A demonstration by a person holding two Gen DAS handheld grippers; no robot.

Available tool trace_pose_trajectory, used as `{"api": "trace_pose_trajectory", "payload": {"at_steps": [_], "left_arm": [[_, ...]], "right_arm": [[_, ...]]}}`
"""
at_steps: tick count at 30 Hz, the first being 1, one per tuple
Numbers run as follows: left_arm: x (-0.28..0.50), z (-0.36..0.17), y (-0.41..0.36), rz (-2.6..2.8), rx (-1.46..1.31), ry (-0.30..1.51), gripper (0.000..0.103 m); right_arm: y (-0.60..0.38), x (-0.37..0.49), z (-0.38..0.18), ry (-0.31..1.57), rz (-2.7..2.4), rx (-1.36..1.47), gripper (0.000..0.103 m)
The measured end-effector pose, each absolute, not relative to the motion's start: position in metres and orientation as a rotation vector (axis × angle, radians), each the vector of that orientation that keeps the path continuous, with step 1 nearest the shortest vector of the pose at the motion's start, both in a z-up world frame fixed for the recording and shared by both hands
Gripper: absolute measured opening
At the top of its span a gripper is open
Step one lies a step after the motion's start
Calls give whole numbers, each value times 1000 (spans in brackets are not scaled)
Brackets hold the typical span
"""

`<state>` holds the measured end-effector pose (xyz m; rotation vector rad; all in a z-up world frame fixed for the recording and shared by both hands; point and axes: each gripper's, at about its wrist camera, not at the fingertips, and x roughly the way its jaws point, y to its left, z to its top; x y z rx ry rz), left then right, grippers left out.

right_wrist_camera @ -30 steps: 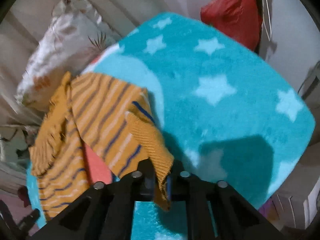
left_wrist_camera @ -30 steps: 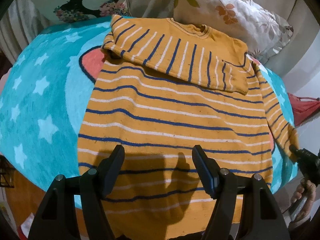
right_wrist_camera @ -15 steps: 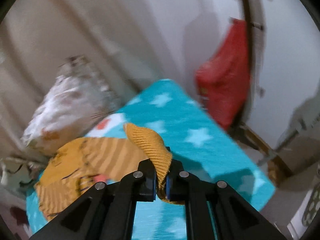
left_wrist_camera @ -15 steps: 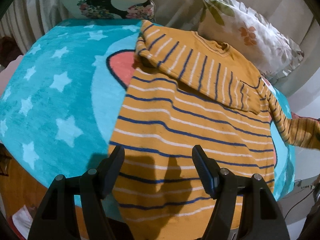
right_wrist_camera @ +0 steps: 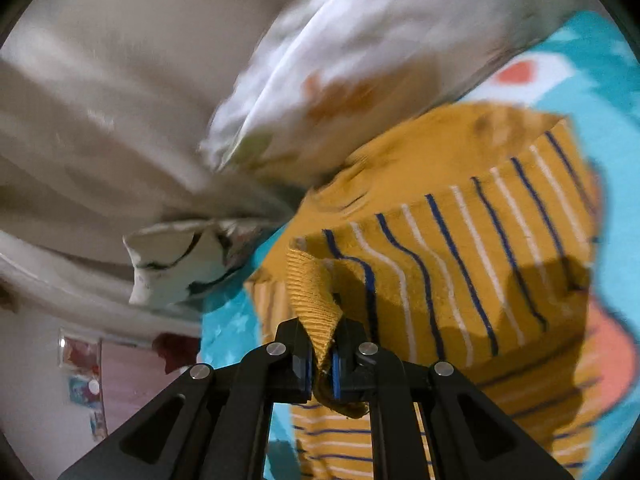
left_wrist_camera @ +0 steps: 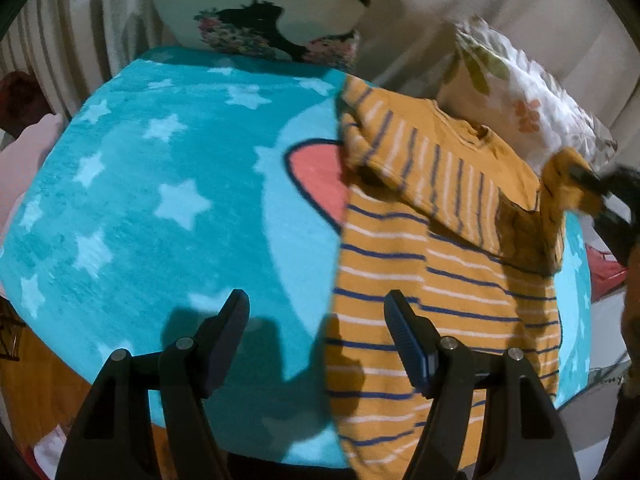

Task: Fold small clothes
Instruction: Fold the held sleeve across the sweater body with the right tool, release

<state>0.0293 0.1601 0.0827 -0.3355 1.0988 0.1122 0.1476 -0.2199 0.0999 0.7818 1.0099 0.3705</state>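
Sweater (left_wrist_camera: 432, 280), orange with stripes, lies on the starry teal blanket (left_wrist_camera: 160, 200), one sleeve folded across its chest. Left gripper (left_wrist_camera: 316, 332) hovers wide apart, holding nothing; right gripper (right_wrist_camera: 321, 364) pinches the other sleeve's ribbed cuff (right_wrist_camera: 316, 296), lifted over the body.

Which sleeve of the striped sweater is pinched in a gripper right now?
The one whose ribbed cuff is clamped in the right gripper, lifted above the sweater. The other sleeve lies folded flat across the chest, untouched.
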Motion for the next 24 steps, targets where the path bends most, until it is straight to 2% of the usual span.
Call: {"api": "trace_pose_trajectory", "payload": {"at_steps": [8, 18, 21, 24], "left_arm": [[20, 65, 221, 157, -374, 1137, 69], [12, 55, 244, 176, -358, 1158, 69], [9, 54, 242, 165, -350, 1158, 69], [7, 52, 238, 161, -352, 1168, 69]], "right_arm": [[-84, 201, 66, 1119, 415, 597, 7], [-9, 242, 19, 1210, 404, 538, 8], [2, 246, 16, 1222, 422, 530, 15], [12, 245, 19, 1222, 475, 536, 32]]}}
